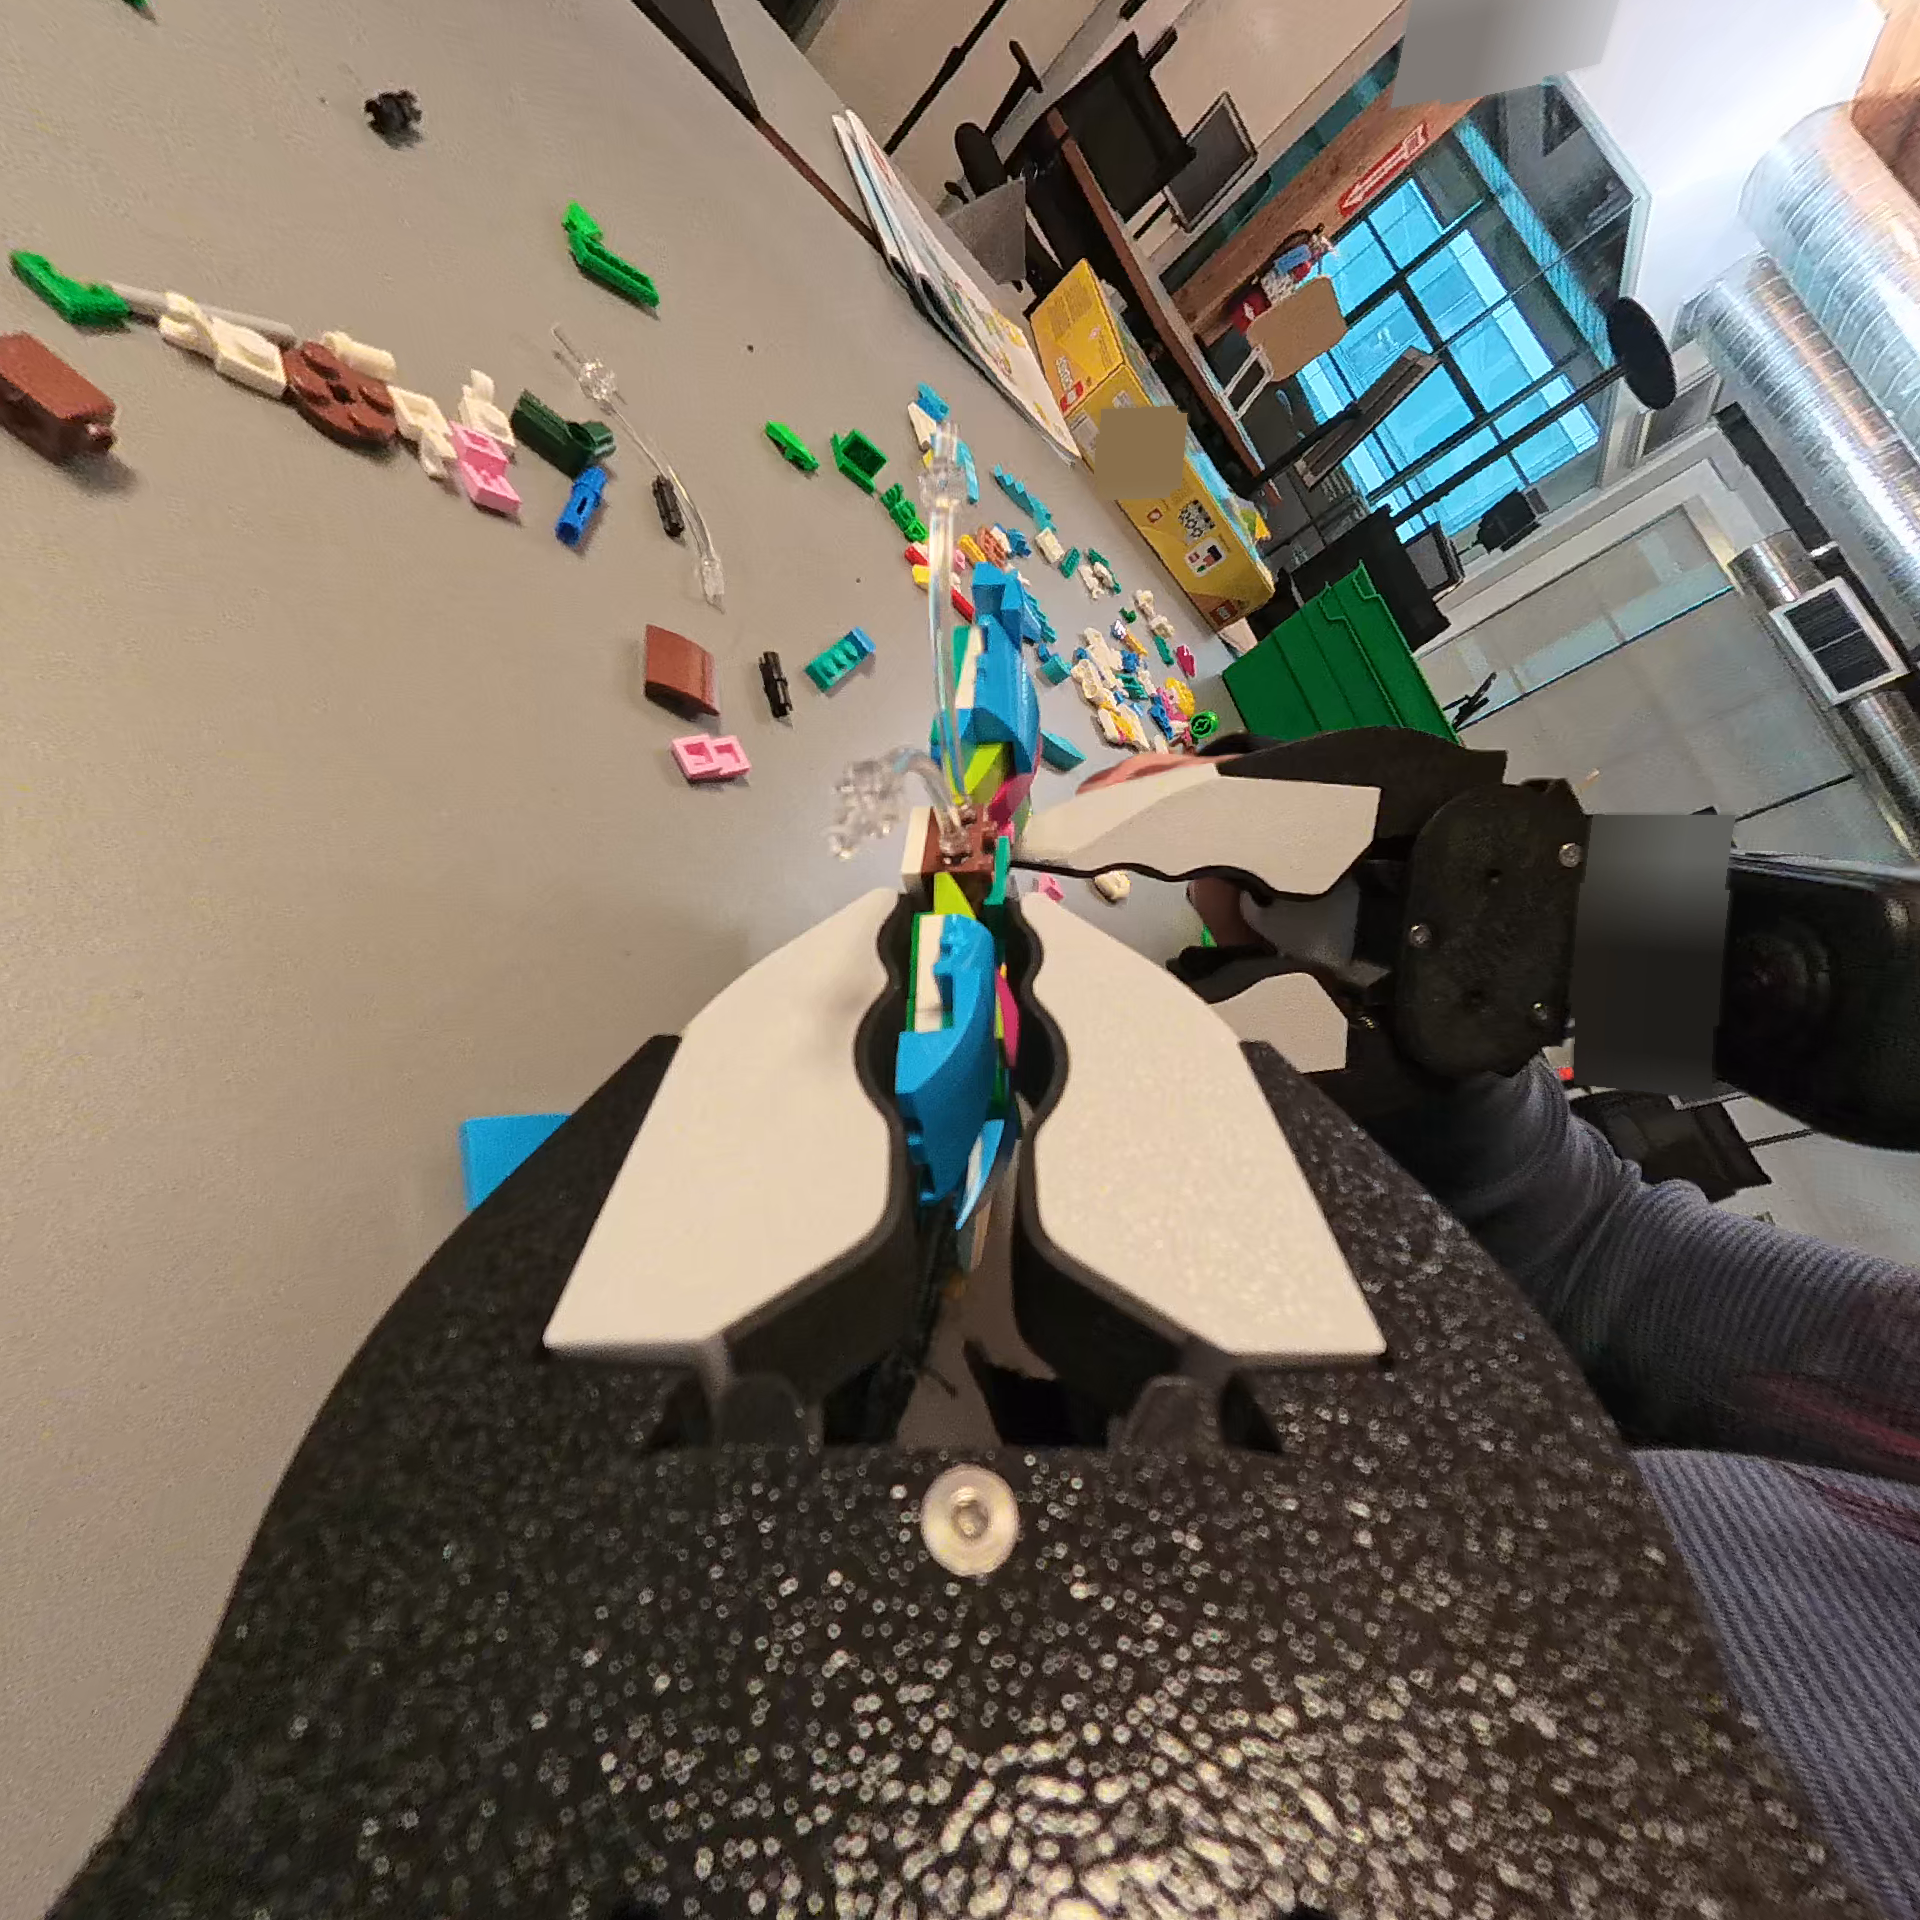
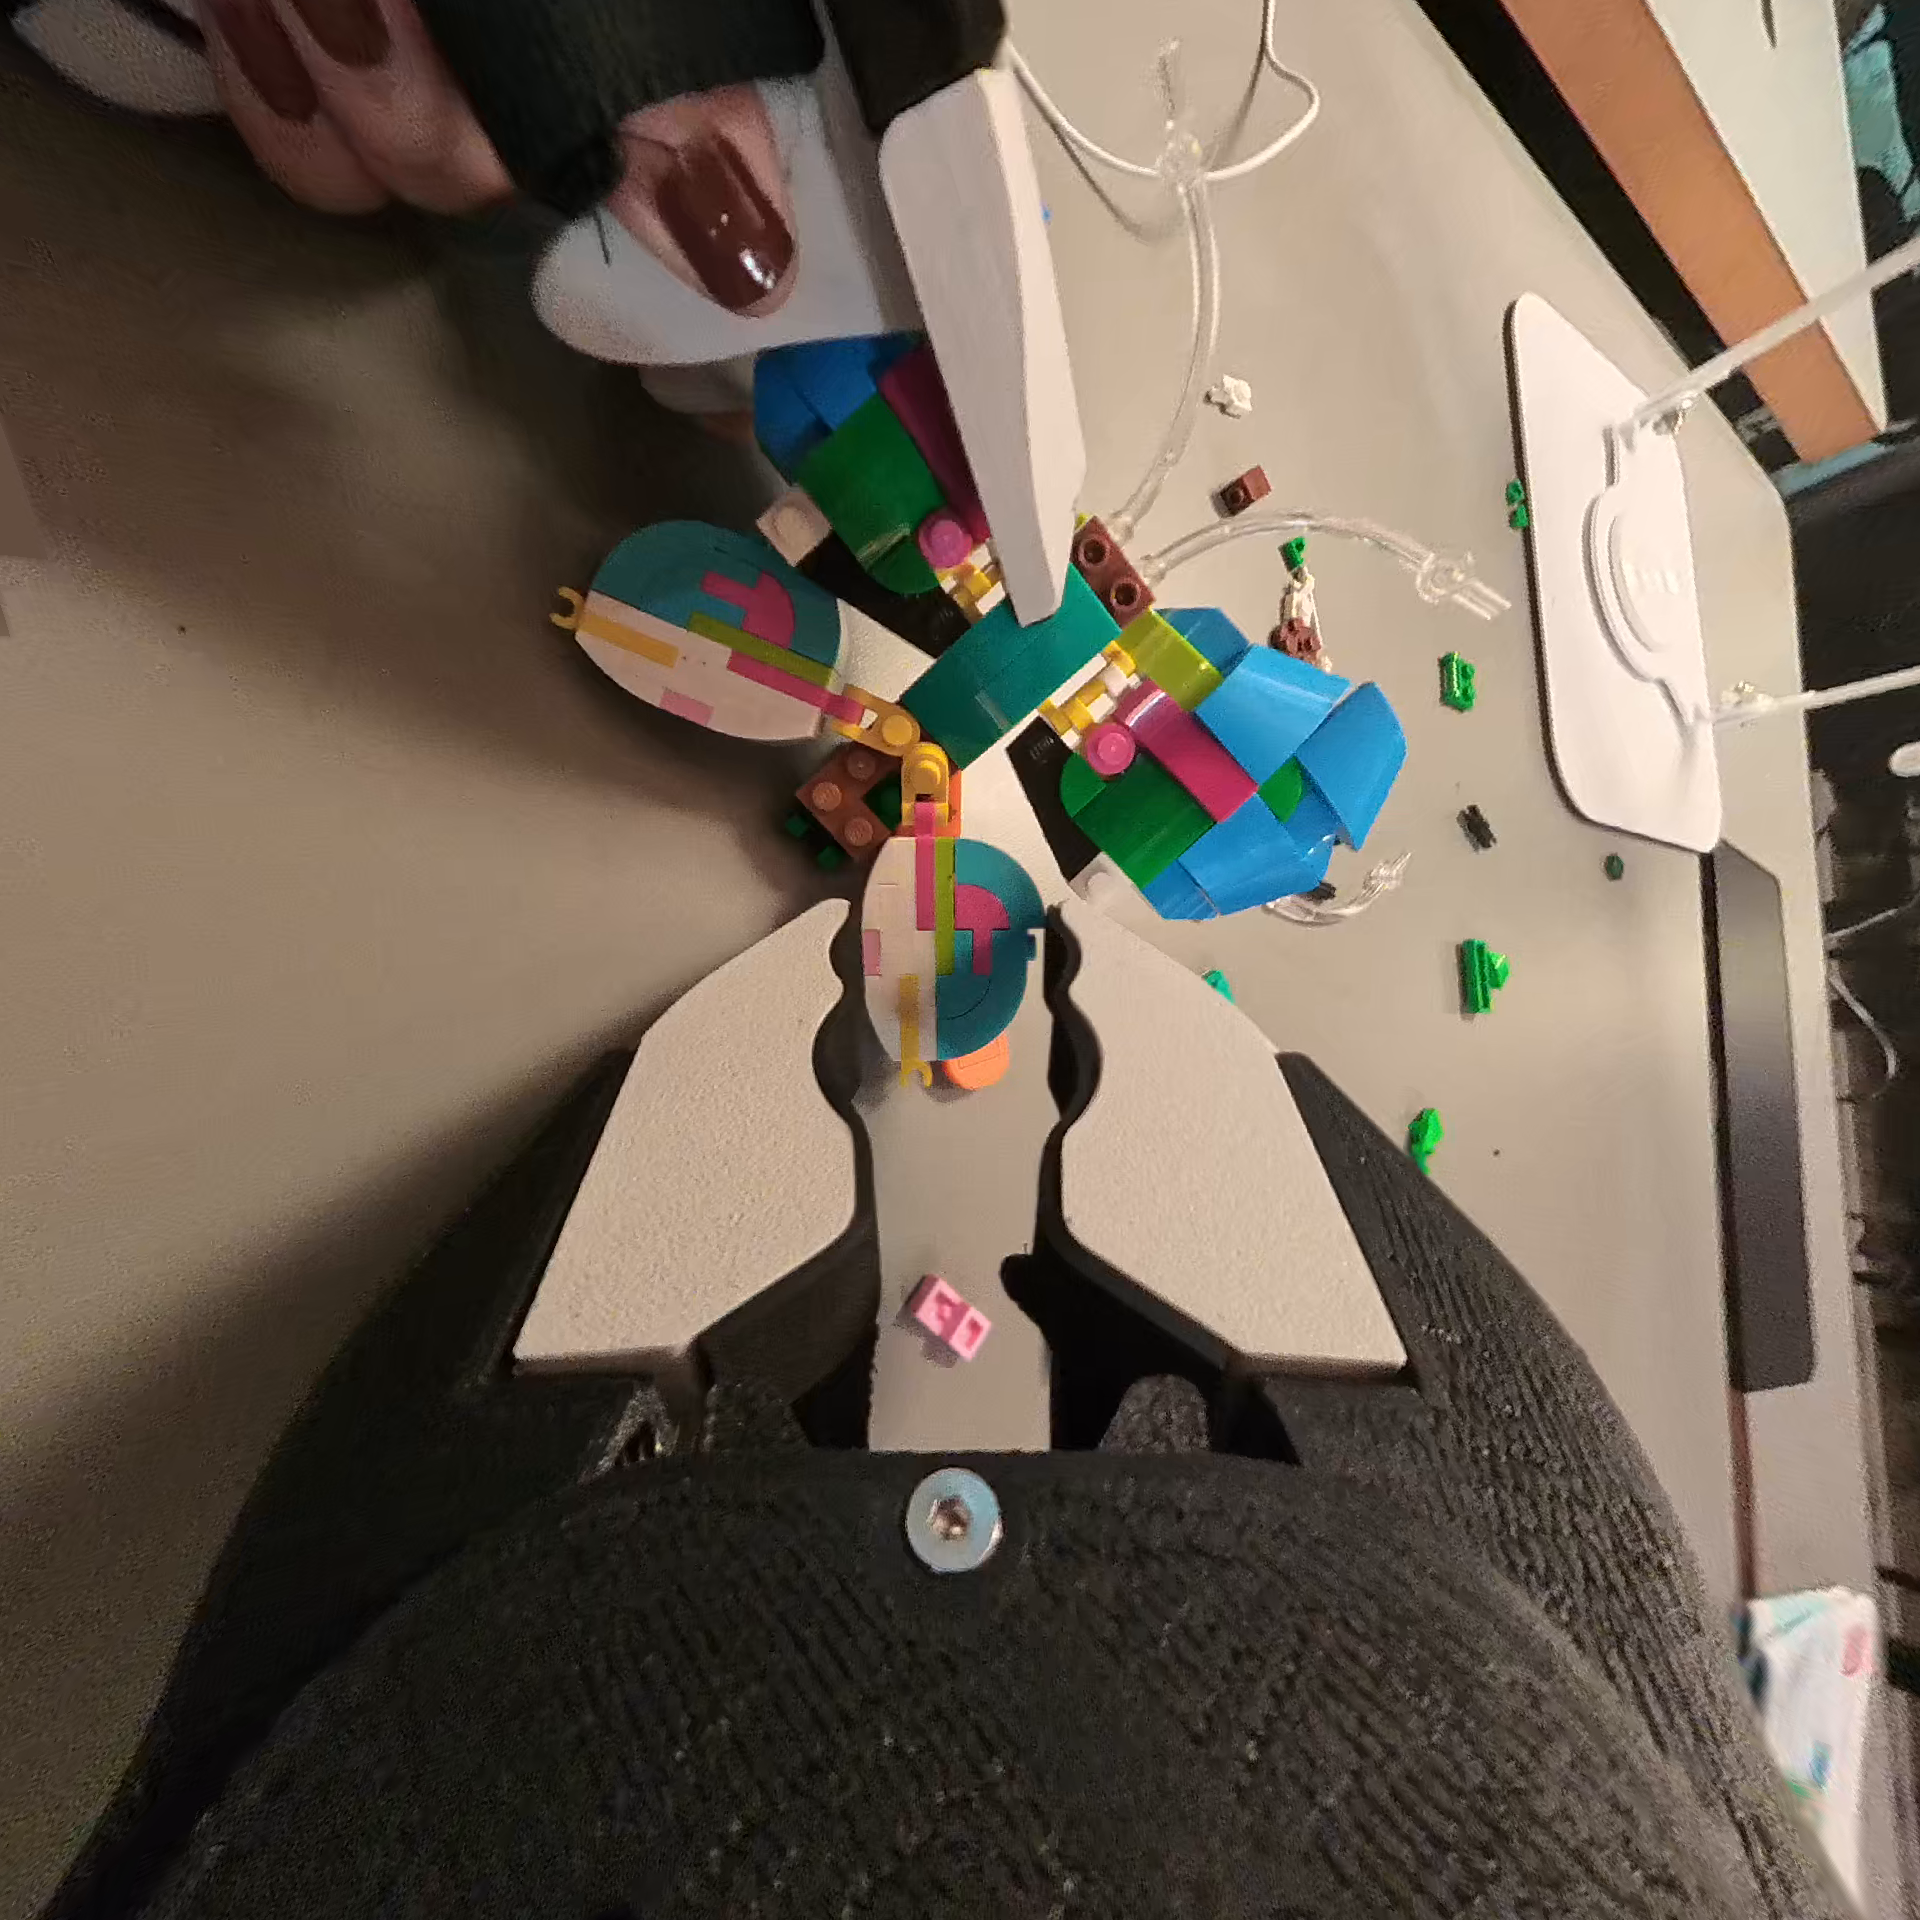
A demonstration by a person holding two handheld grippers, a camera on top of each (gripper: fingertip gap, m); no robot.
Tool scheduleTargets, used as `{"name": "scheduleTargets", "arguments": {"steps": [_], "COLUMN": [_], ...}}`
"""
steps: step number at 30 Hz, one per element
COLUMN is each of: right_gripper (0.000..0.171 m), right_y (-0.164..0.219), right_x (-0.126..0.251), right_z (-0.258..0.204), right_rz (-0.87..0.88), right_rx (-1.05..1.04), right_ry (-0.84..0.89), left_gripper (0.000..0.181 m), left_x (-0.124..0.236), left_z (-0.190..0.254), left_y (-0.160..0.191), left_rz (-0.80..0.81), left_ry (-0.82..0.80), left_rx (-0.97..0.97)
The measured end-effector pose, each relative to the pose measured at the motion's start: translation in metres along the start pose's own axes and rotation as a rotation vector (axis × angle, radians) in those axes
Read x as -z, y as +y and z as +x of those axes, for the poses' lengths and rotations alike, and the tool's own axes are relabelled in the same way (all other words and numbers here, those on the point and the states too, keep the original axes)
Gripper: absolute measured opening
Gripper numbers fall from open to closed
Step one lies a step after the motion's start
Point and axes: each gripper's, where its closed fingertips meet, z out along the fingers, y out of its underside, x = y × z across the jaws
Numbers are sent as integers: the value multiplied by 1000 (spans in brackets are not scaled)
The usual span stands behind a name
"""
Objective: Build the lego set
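A lego butterfly [image 2: 997,665] has a teal body, two big blue-green wings and two small white-teal wings, with clear curved stems [image 2: 1174,457] by a brown brick. My left gripper [image 1: 961,894] is shut on one big blue wing [image 1: 951,1039]; its white finger [image 2: 987,343] shows in the right wrist view over that wing [image 2: 852,447]. My right gripper [image 2: 951,914] is open, its tips on either side of the lower small wing [image 2: 945,966], very close to it. It also shows in the left wrist view [image 1: 1195,883], right of the model.
Several loose bricks [image 1: 343,384] lie across the grey table [image 1: 312,831]. A booklet [image 1: 935,260], a yellow box [image 1: 1143,416] and a green bin [image 1: 1340,665] stand at the far edge. A pink piece [image 2: 948,1317] lies under my right gripper. A white pad [image 2: 1621,582] lies to the right. About 5 cm separates my left fingertips from my right.
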Motion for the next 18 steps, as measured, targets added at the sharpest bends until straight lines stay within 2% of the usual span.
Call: {"name": "scheduleTargets", "arguments": {"steps": [1, 6, 10, 18], "right_gripper": [32, 32, 31, 30], "right_y": [0, 0, 1, 4], "right_x": [-1, -3, -4, -3], "right_z": [0, 0, 4, 3], "right_rz": [-1, 19, 1, -51], "right_rx": [23, 74, -40, -139], "right_ry": [-6, -44, -29, 29], "left_gripper": [16, 16, 16, 17], "left_x": [0, 1, 1, 1], "left_z": [0, -1, -2, -2], "left_y": [0, -1, -1, -1], "left_rz": [1, 9, 15, 17], "left_ry": [-1, -11, -21, -30], "left_rx": [0, -4, -10, -22]}}
